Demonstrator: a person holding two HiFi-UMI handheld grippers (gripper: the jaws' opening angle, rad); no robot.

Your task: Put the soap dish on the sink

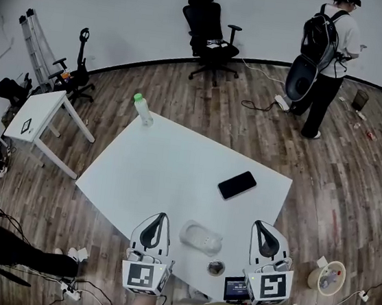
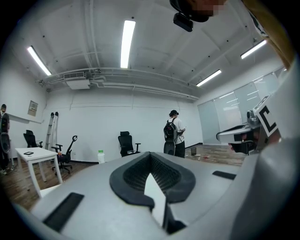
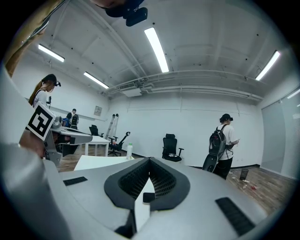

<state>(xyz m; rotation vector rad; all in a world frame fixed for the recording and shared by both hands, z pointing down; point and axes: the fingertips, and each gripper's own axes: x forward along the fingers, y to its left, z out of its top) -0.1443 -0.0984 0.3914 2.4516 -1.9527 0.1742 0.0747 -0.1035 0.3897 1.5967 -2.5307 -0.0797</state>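
A pale, translucent soap dish (image 1: 201,238) lies on the white table (image 1: 174,174) near its front edge, between my two grippers. The left gripper (image 1: 160,216) sits just left of the dish, shut and empty, pointing level across the table. To the right of the dish is the right gripper (image 1: 259,225), also shut with nothing in it. In the left gripper view the left gripper (image 2: 151,165) has its black pads closed together. The right gripper (image 3: 150,171) in its own view looks the same. No sink shows in any view.
A black phone (image 1: 237,185) lies mid-table and a green-capped bottle (image 1: 142,109) stands at the far corner. A small round dark object (image 1: 216,267) sits by the front edge. Beyond are an office chair (image 1: 208,36), a person with a backpack (image 1: 324,54) and a small white side table (image 1: 40,116).
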